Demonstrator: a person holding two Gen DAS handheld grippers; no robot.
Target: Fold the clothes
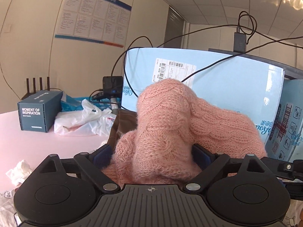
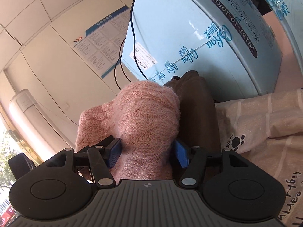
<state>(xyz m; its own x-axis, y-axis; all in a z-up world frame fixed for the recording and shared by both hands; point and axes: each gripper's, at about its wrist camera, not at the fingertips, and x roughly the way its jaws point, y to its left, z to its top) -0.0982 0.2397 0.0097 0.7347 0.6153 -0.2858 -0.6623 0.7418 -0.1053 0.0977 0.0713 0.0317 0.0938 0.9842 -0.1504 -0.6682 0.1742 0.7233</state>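
A bunched pink cable-knit sweater (image 1: 164, 117) stands up between the fingers of my left gripper (image 1: 152, 155). Those jaws are spread wide and the blue pads (image 1: 103, 155) only flank the knit, so the gripper is open. In the right wrist view the same sweater (image 2: 147, 113) bulges above my right gripper (image 2: 147, 152), whose blue pads (image 2: 115, 151) pinch a narrower waist of it. A folded brown garment (image 2: 198, 109) lies under and behind the sweater, and its edge (image 1: 123, 124) shows in the left view.
A large light-blue carton (image 1: 217, 79) with black cables draped over it stands close behind the clothes. On the pink table (image 1: 28, 143) sit a dark box (image 1: 36, 113), a white plastic bag (image 1: 85, 121) and a crumpled tissue (image 1: 19, 172). A paw-print cloth (image 2: 265, 123) lies at the right.
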